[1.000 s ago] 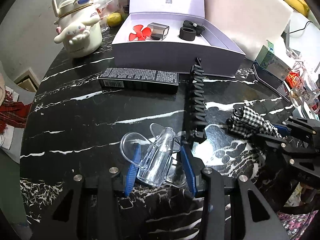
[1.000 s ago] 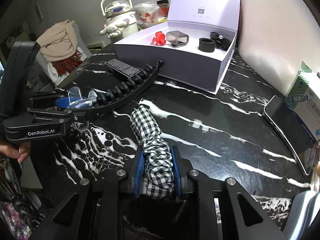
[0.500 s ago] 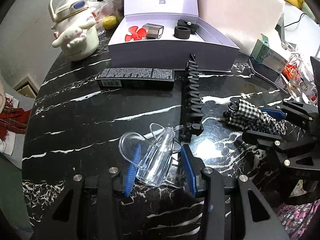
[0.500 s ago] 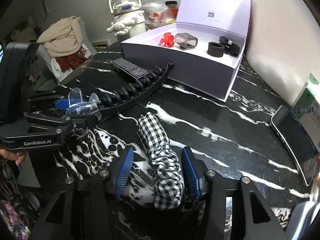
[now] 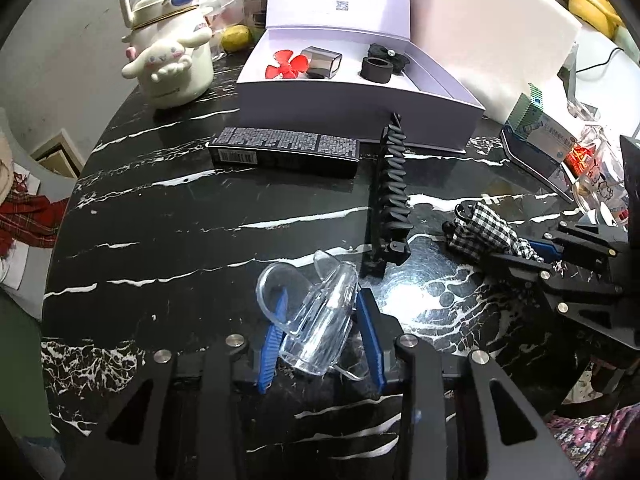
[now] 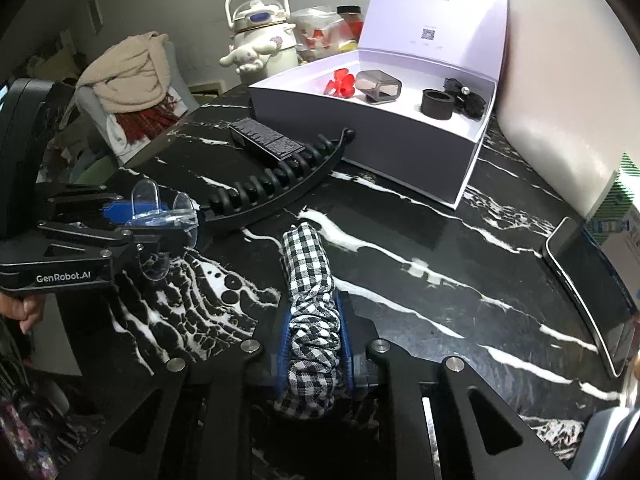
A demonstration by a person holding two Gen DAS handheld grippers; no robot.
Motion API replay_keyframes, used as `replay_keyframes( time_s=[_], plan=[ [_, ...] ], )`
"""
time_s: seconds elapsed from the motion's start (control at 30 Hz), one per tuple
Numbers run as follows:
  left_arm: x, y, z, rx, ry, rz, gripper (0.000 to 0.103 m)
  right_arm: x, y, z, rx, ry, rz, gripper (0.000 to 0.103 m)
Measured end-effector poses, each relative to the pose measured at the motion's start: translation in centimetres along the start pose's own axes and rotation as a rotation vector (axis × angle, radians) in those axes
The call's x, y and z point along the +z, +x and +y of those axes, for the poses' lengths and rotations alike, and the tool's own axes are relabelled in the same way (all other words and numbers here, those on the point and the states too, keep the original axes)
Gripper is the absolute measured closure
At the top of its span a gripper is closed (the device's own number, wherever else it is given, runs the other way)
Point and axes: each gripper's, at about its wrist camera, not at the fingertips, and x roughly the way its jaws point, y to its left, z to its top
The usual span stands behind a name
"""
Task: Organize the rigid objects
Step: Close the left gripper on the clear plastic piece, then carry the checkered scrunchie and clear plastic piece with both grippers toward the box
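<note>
- Grip status first: my left hand-held gripper (image 5: 320, 330) has the clear plastic clip (image 5: 316, 320) between its blue pads, jaws closing on it rn; the pads look against its sides, so I read it as gripped. It sits low over the tabletop (image 5: 168, 216).
- Right hand-held gripper (image 6: 314, 344) is clamped tight on the black-and-white checked fabric piece (image 6: 310, 280). The cloth bunches between the pads; its free end lies fwd on the marble.
- Cloth is soft, so I judge the right side is just taking it out of the way, since the task wants rigid stuff sorted.
- White box (image 5: 360, 92) stands open at the far side w/ lid propped up, prob the destination: red fan blade (image 5: 286, 65), grey square cap (image 5: 322, 62) and black ring (image 5: 377, 68) already lie inside.
- Long black ribbed hair clip (image 5: 390, 196) lies on the tabletop btwn clear clip and box, tip near the box front. Black printed carton (image 5: 286, 152) lies just beside it, in front of the box. Both not boxed yet.
- Clear clip is slick and curved; could squirt out if squeezed off-centre.
</note>
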Motion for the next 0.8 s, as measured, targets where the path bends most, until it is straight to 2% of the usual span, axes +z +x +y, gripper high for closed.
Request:
replay_keyframes(
  time_s=[0.43, 0.8],
  plan=[
    [0.2, -2.0, -0.5, 0.022, 0.010, -0.040, 0.069, -0.5, -0.8, -0.1, 0.002, 0.024, -0.009, 0.083],
    [1.1, -3.6, -1.3, -0.019, -0.003, -0.107, 0.069, 0.4, -3.1, 0.5, -0.020, -0.026, -0.055, 0.083]
  ],
)
